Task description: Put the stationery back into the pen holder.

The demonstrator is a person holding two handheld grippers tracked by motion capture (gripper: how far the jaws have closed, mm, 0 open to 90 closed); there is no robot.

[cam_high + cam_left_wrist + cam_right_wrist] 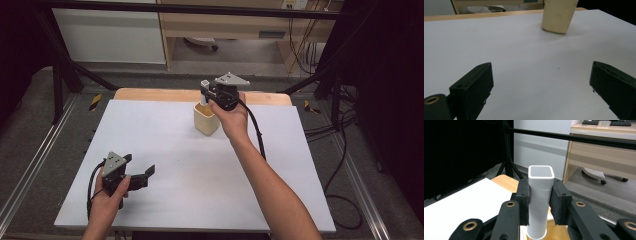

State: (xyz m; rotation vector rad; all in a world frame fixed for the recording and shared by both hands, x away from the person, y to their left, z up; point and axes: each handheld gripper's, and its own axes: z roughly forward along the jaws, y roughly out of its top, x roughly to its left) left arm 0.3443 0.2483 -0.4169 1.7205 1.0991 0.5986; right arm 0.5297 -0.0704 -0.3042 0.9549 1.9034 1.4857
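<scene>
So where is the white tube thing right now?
The white tube is clamped upright between the right gripper jaws, just above the cream cup at the far middle of the table.

White-topped table (165,200) (wooden far edge) bears a cream cup (205,121).

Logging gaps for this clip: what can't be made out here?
- White tube: its lower end, cut by the bottom edge of the right gripper view; in the high view the right gripper covers most of it.
- Cream cup: rim cut off by the left gripper view's top edge; its contents can't be told.
</scene>
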